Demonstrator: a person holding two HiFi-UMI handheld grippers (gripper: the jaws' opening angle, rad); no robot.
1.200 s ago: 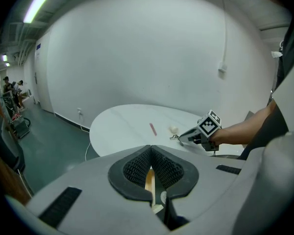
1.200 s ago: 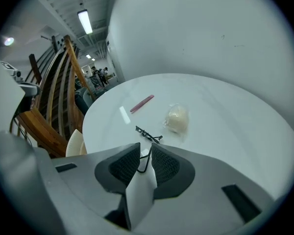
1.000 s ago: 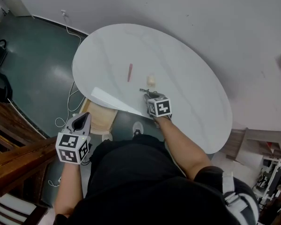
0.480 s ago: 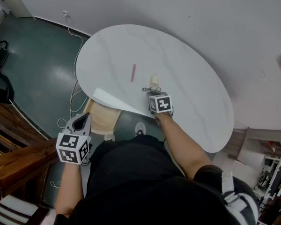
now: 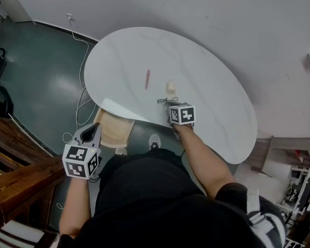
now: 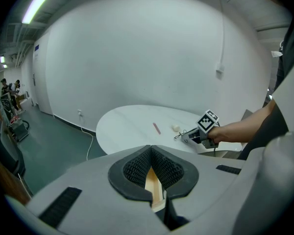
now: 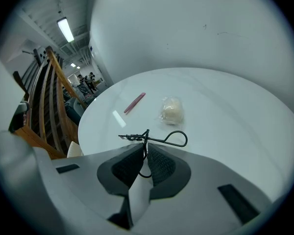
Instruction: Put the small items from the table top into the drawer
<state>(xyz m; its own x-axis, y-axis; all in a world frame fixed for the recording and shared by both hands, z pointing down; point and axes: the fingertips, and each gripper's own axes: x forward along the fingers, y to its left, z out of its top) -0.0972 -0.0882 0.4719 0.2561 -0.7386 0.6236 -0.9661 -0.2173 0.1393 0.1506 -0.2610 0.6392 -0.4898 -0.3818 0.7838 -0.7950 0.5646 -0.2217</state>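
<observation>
Black wire tool point(image 7: 147, 137) at tabletop point(image 5: 142, 111) edge, nipped by just-closing jaws of right hand-held gripper point(image 7: 145, 151); left hand-held gripper point(image 6: 151, 153) closed, empty

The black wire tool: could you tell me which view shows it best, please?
The right gripper view: the black wire tool sits close, pinched by the right gripper's jaws, which have just been closing. The head and left gripper views show a speck.

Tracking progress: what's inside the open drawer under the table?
In the drawer, the visible front part shows only bare wood; the table top covers its back, so anything there is hidden.
</observation>
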